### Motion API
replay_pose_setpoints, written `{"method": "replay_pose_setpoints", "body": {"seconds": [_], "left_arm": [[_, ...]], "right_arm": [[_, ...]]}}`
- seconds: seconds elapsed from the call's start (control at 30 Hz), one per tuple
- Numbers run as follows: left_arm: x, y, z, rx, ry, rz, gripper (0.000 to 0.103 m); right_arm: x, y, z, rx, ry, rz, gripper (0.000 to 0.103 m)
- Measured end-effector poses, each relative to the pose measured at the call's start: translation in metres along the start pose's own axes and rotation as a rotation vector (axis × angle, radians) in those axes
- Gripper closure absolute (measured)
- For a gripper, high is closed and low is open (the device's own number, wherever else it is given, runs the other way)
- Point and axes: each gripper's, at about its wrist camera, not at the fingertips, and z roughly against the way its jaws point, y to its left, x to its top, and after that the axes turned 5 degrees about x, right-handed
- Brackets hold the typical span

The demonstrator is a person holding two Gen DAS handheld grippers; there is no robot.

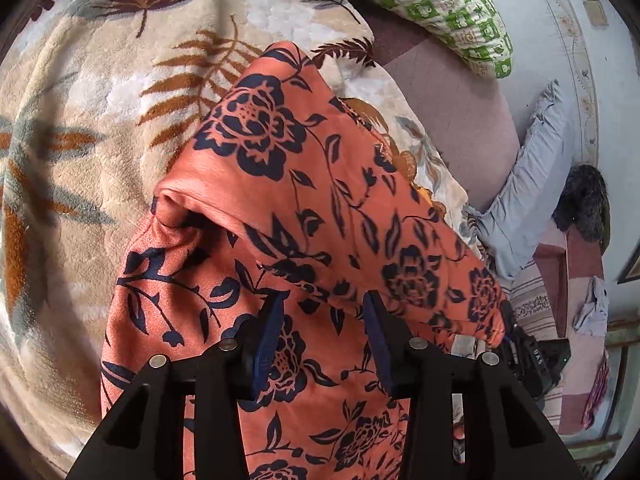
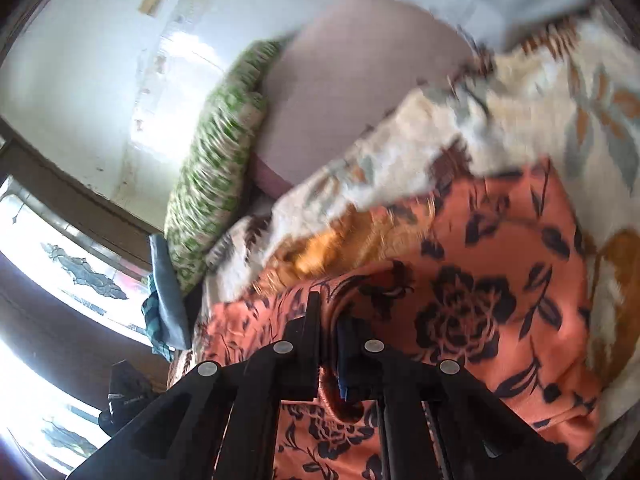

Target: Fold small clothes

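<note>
While the orange floral garment [image 1: 320,208] lies folded over on the leaf-patterned blanket [image 1: 80,140], the left gripper [image 1: 326,300] stands parted just above it, pads clear. The right gripper [image 2: 328,312] is clamped on a bunched fold of that cloth.

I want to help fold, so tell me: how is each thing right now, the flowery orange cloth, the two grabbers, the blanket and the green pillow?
orange flowered cloth: partly folded, one flap lifted over the rest.
left gripper: open, pads clear of the cloth.
right gripper: shut on the cloth's edge.
leaf-print blanket: spread out under the cloth.
green pillow: lying at the far edge of the blanket.
</note>
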Motion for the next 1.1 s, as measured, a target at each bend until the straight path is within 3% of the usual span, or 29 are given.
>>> {"method": "replay_pose_setpoints", "body": {"seconds": [0.07, 0.17, 0.23, 0.43, 0.53, 0.63, 0.77, 0.87, 0.93, 1.0, 1.07, 1.1], "left_arm": [[-0.004, 0.001, -0.008, -0.004, 0.020, -0.001, 0.063], [-0.006, 0.015, -0.023, 0.004, 0.060, 0.047, 0.063], [-0.007, 0.025, -0.027, -0.034, 0.083, 0.090, 0.063], [0.000, 0.018, 0.006, -0.131, 0.002, 0.056, 0.063], [0.011, 0.020, 0.018, -0.137, -0.053, 0.071, 0.060], [0.023, 0.027, 0.011, -0.106, -0.065, 0.121, 0.058], [0.028, 0.018, -0.025, 0.045, -0.004, 0.110, 0.060], [0.024, 0.010, -0.033, 0.049, -0.005, 0.089, 0.060], [0.023, -0.002, -0.031, 0.079, -0.042, 0.045, 0.058], [0.024, -0.013, -0.039, 0.141, -0.020, 0.009, 0.058], [0.022, -0.020, -0.036, 0.096, -0.017, 0.005, 0.058], [0.022, -0.026, -0.032, 0.073, -0.031, -0.012, 0.058]], "right_arm": [[0.009, -0.001, 0.014, -0.080, -0.051, 0.057, 0.098], [0.010, -0.045, 0.009, -0.240, 0.012, -0.003, 0.098], [0.002, -0.068, 0.004, -0.302, 0.060, -0.032, 0.097], [-0.009, -0.075, 0.005, -0.304, 0.058, -0.028, 0.097], [-0.001, -0.066, 0.019, -0.262, -0.003, -0.026, 0.097], [0.008, -0.062, 0.028, -0.283, -0.048, -0.015, 0.097], [0.005, -0.091, 0.012, -0.373, 0.045, -0.074, 0.096], [0.000, -0.097, 0.012, -0.322, 0.053, -0.116, 0.089], [0.000, -0.101, 0.017, -0.243, 0.038, -0.172, 0.075], [0.001, -0.099, 0.014, -0.269, 0.048, -0.137, 0.079], [0.003, -0.090, 0.005, -0.363, 0.106, -0.055, 0.085], [0.004, -0.083, 0.007, -0.385, 0.095, -0.019, 0.079]]}}
